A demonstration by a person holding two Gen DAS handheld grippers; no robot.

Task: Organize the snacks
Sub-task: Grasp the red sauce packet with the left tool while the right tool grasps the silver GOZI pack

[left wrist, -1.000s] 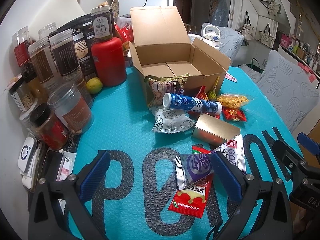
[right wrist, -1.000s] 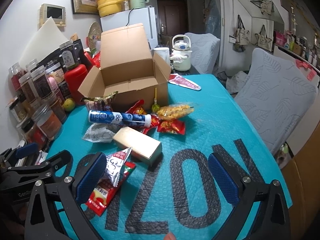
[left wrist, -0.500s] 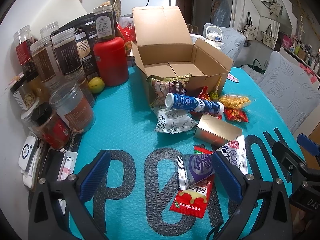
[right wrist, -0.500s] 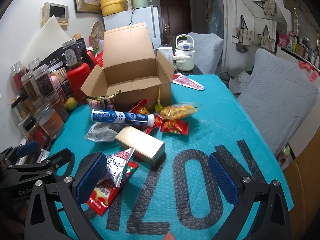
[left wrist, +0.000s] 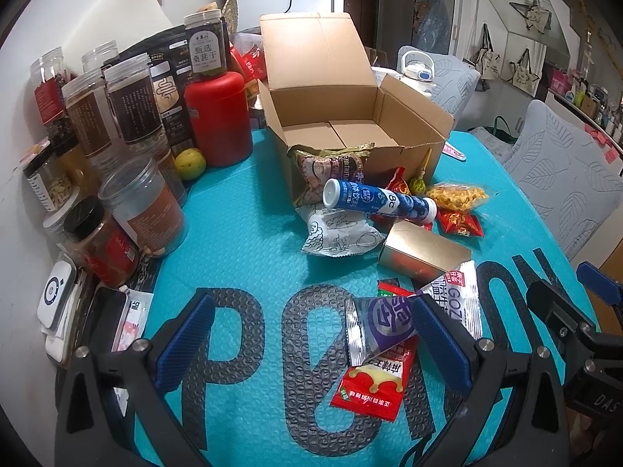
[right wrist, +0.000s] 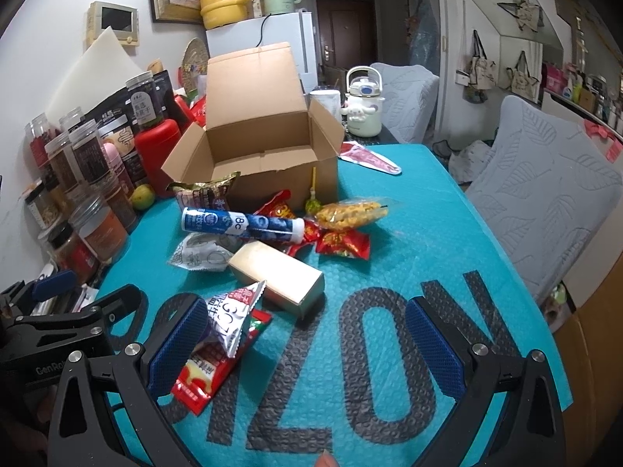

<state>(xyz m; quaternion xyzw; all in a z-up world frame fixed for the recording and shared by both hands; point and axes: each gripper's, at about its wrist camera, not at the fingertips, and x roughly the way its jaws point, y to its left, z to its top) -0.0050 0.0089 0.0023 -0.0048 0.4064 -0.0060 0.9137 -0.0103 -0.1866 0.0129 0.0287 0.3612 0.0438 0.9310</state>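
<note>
An open cardboard box stands empty at the back of the teal mat. In front of it lie a blue tube, a gold box, a white-grey packet, a yellow snack bag and red packets. Nearest are a silver-purple sachet lying over a red sachet. My left gripper is open, its right finger beside the sachets. My right gripper is open over bare mat, with the sachets at its left finger.
Several jars and a red canister line the left wall side. A lime sits by the canister. Grey cushioned chairs stand to the right. A white kettle stands behind the box.
Both grippers have drifted slightly forward toward the snacks. Nothing was picked up and the jaws stayed wide.
</note>
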